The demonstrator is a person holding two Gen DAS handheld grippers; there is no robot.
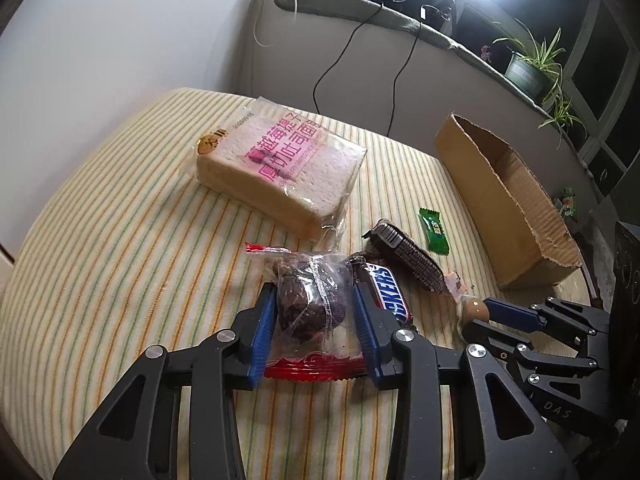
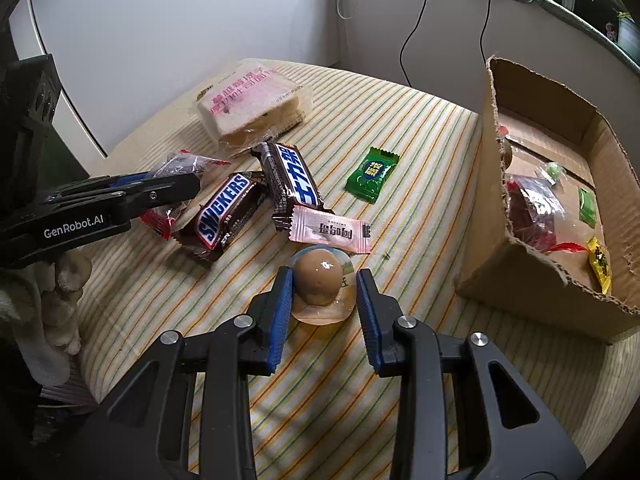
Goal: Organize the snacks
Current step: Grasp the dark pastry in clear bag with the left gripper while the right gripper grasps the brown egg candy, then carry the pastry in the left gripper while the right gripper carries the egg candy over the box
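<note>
My left gripper (image 1: 312, 294) is shut on a clear red-edged packet (image 1: 308, 312) holding a dark brown snack, which lies on the striped cloth. My right gripper (image 2: 324, 276) is shut on a vacuum-packed brown egg (image 2: 320, 284), its blue pads against both sides. Between the two lie a Snickers bar (image 2: 224, 212), a second dark chocolate bar (image 2: 292, 180), a pink sachet (image 2: 332, 232) and a green candy (image 2: 372, 174). A wrapped loaf of sliced bread (image 1: 280, 164) sits farther back. The torn cardboard box (image 2: 480, 208) at the right holds several small snacks.
The striped cloth (image 1: 120, 240) covers a rounded surface that drops off at its left and near edges. Behind it run a white wall, hanging black cables (image 1: 340, 60) and a ledge with potted plants (image 1: 532, 68). A gloved hand (image 2: 60, 292) shows at the left.
</note>
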